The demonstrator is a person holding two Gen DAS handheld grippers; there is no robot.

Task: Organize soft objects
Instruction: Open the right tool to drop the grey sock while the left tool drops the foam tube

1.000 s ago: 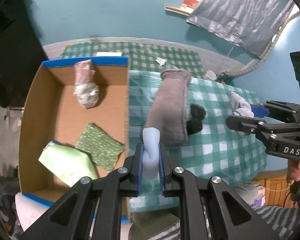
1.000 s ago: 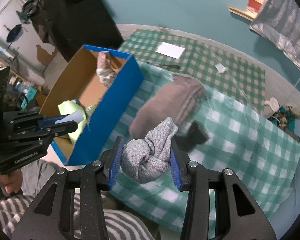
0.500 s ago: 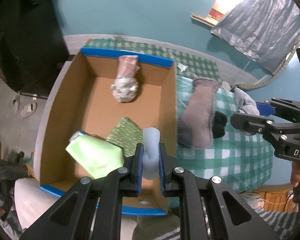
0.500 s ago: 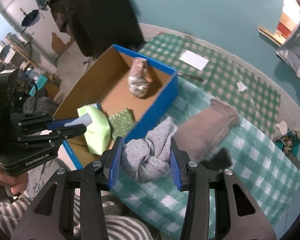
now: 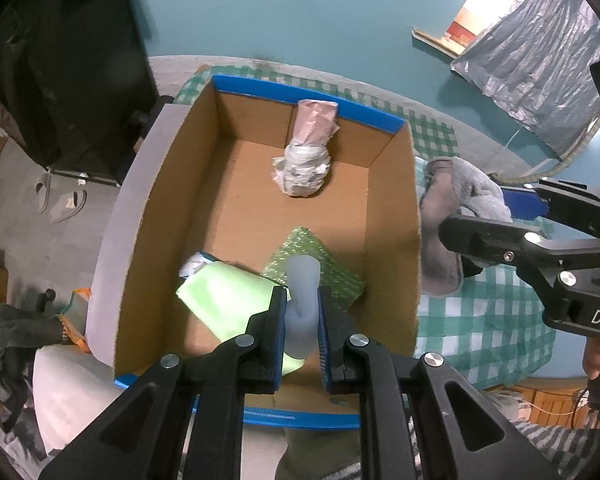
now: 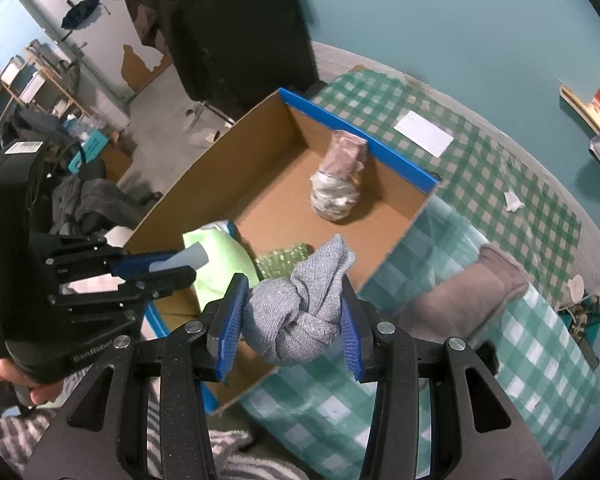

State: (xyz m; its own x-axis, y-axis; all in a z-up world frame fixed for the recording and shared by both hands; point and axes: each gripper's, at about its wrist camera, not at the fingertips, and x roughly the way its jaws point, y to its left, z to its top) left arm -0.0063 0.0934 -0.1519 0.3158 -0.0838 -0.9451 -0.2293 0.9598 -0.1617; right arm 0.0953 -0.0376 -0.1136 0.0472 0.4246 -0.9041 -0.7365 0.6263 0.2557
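Left wrist: pale foam piece [image 5: 302, 300] clamped in left tool [image 5: 302, 332], above box [image 5: 392, 216].

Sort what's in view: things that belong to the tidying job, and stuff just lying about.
Job: box, pale blue piece, grey sock, brown plush, pink roll, green scrubber, lime cloth.
Lying about: white card, paper scrap, silver sheet.

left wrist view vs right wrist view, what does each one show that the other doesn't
Only the left wrist view shows the silver crinkled sheet hanging on the wall. Only the right wrist view shows the white paper on the checked cloth and the shelves at the back. Both show the cardboard box holding the pink-and-white bundle, green scrubber and pale green cloth, plus both grippers' loads.
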